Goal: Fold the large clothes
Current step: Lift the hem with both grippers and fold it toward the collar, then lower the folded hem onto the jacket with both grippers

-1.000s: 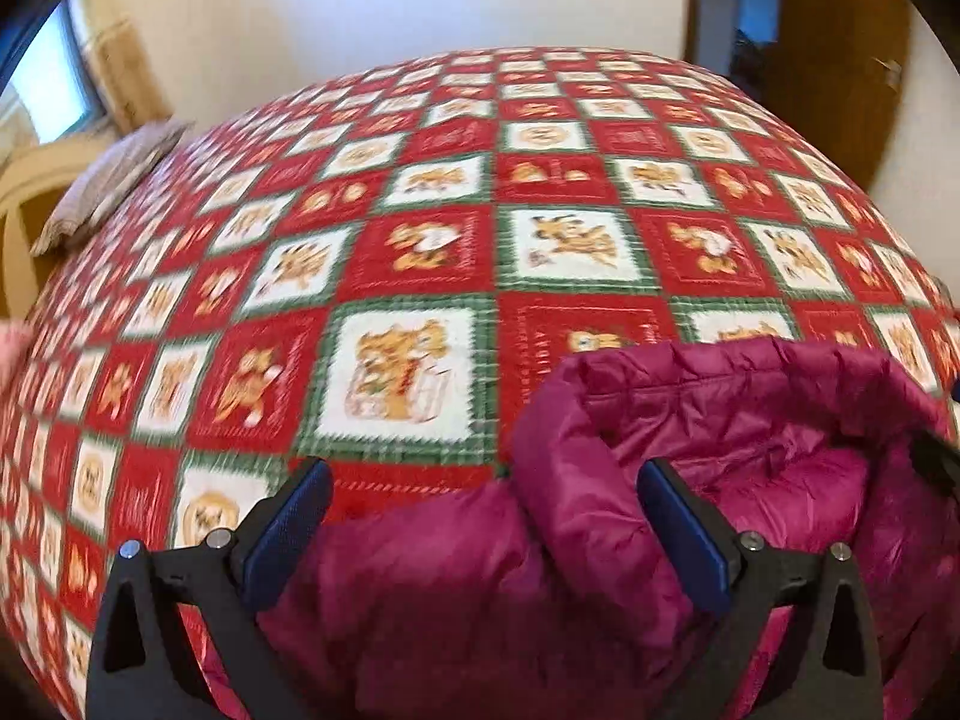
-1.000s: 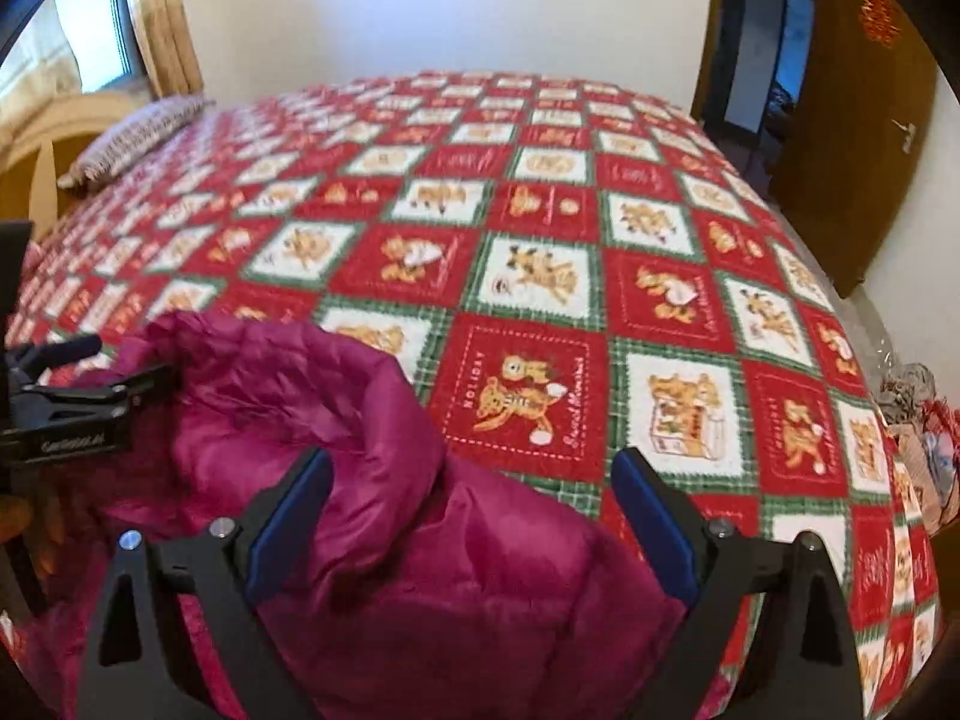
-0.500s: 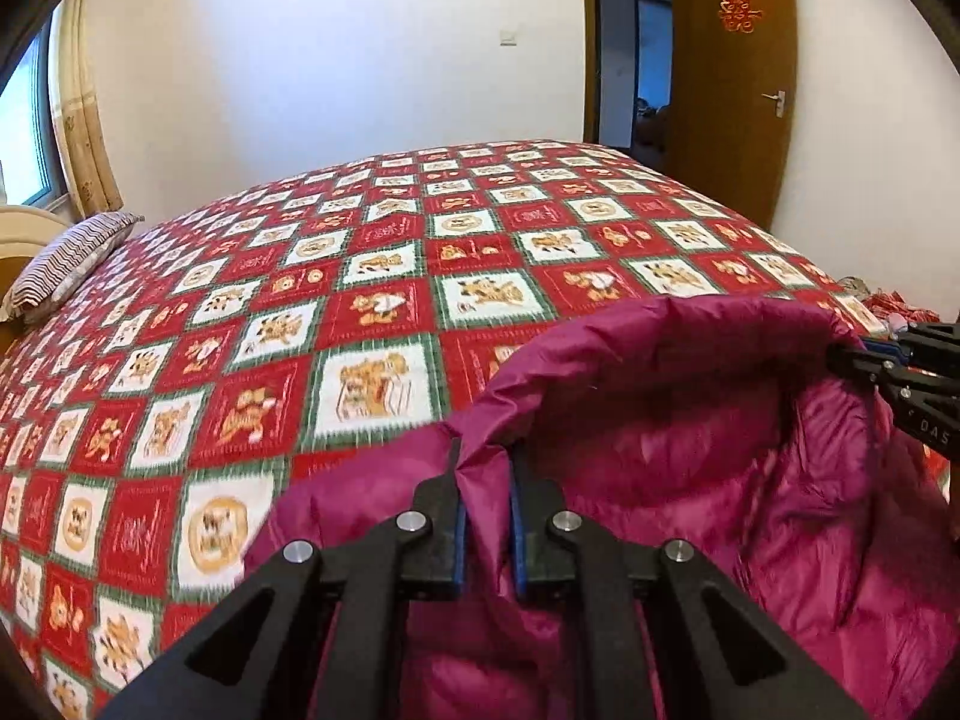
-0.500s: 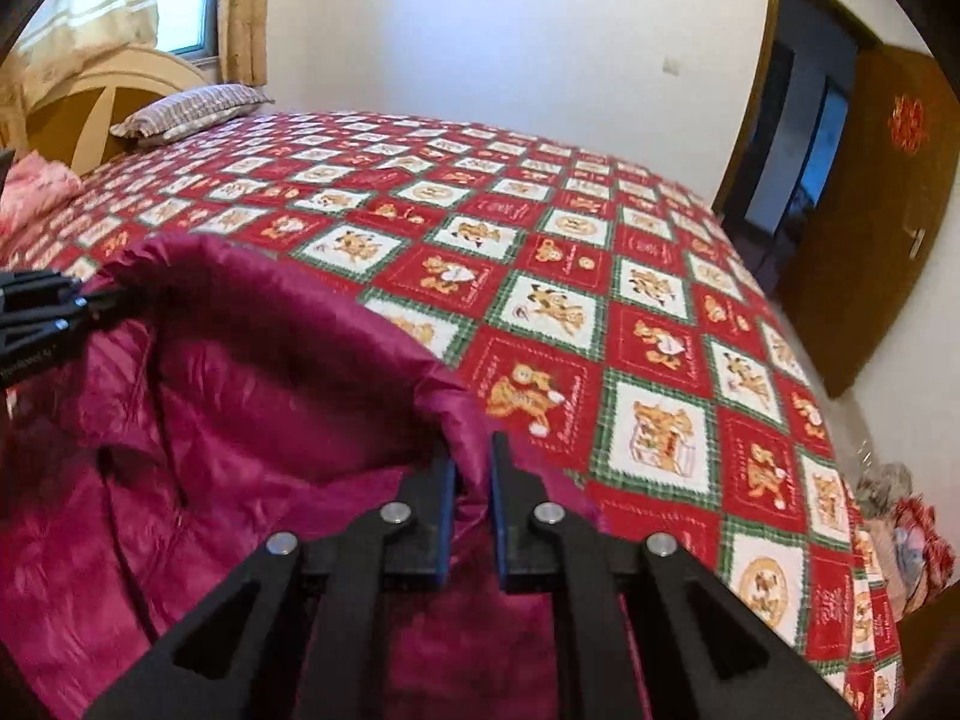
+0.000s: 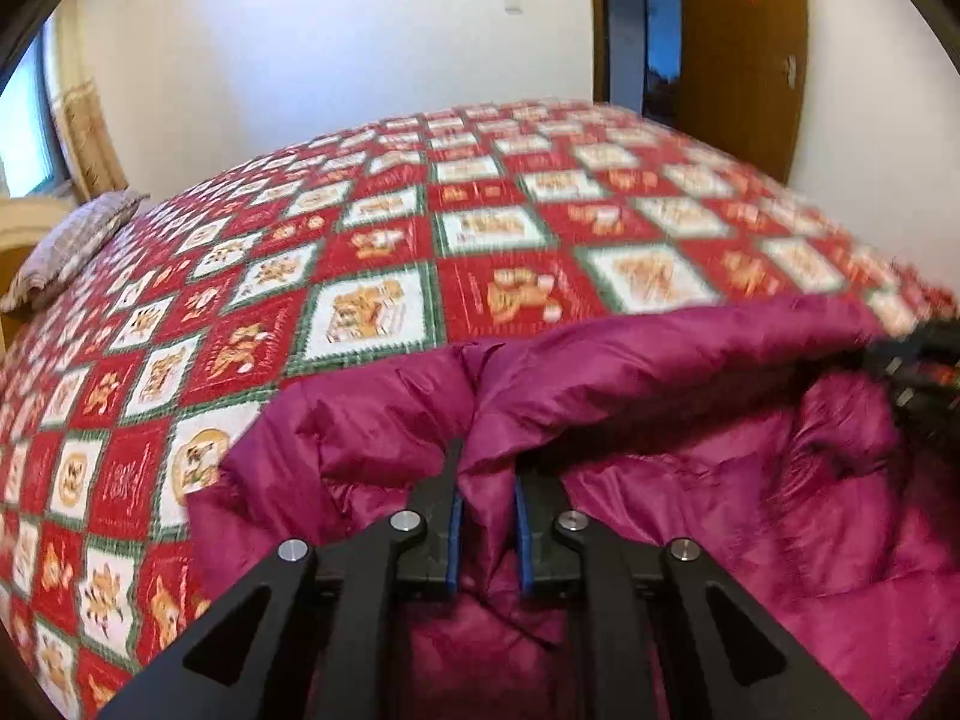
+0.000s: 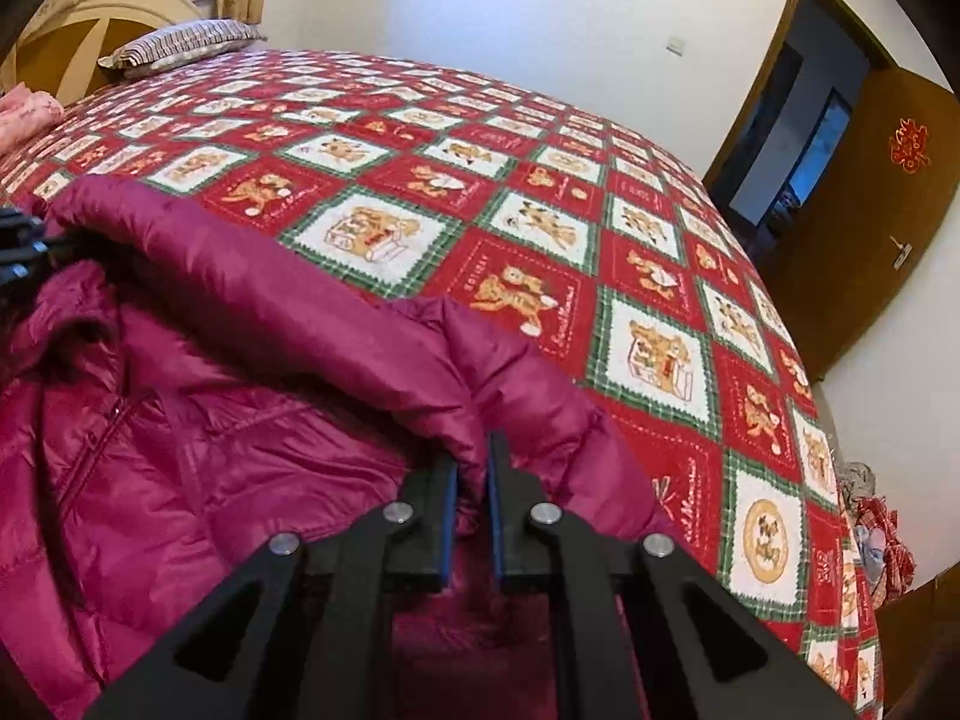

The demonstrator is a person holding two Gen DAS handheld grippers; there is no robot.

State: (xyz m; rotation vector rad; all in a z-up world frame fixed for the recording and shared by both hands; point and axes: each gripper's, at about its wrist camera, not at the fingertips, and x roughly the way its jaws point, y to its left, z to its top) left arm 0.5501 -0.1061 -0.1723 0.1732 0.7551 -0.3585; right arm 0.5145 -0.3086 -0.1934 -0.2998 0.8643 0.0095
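- The magenta puffer jacket [image 6: 198,420] is lying on the bed, on top of a red, green and white bear-print bedspread [image 6: 540,252], with its far edge bunched up between the two grippers.
- The left gripper [image 5: 487,498] has a fold of that edge between its blue pads [image 5: 454,534]. The jaws are easing open a little, but the fabric is pinched in there (that view is pretty smeared, so take the fine detail with a grain of salt).
- The right gripper [image 6: 473,474] is clamped tight on the same raised edge, further along to the right, with the pads nearly meeting through the fabric.
- A zipper [image 6: 114,414] shows on the flat part of the jacket.
- A striped pillow [image 6: 180,42] sits at the head of the bed, and a brown door [image 6: 864,222] stands open on the right.
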